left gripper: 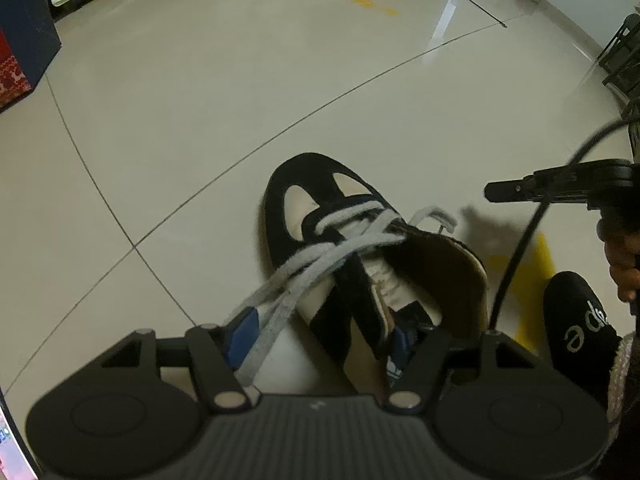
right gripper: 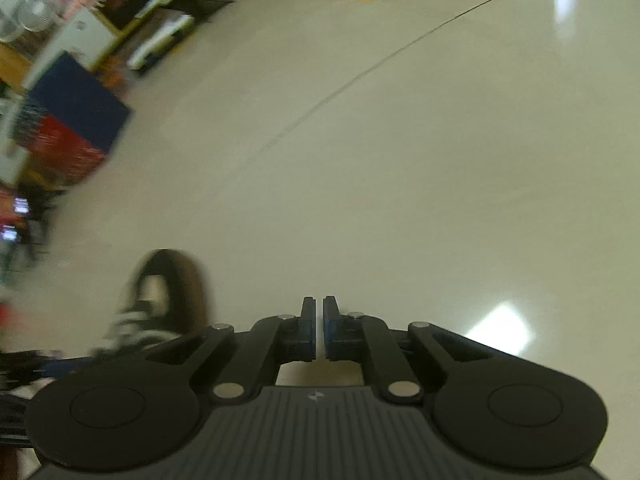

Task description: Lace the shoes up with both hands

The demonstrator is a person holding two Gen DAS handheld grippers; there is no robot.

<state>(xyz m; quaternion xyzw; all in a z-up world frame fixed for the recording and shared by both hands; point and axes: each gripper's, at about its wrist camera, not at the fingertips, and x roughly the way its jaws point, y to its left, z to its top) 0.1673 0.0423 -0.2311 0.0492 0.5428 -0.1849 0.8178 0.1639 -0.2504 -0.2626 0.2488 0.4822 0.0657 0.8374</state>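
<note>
A black and cream shoe (left gripper: 304, 184) lies on the tiled floor with its toe pointing away from me. Grey laces (left gripper: 316, 264) cross over its tongue, and two strands run back to the blue pad (left gripper: 242, 336) of my left gripper (left gripper: 336, 328). That gripper is open wide over the shoe's mouth; the strands lie against the one pad and are not pinched. A loose lace end (left gripper: 436, 214) sticks out on the right side. My right gripper (right gripper: 319, 328) is shut with nothing between its pads, above bare floor. The shoe (right gripper: 168, 300) shows blurred to its lower left.
A blue and red box (left gripper: 24, 40) stands at the far left. Dark chair legs (left gripper: 624, 56) are at the right edge. A foot in a black sock (left gripper: 576, 320), a black cable (left gripper: 516, 260) and yellow floor tape (left gripper: 536, 280) lie right of the shoe.
</note>
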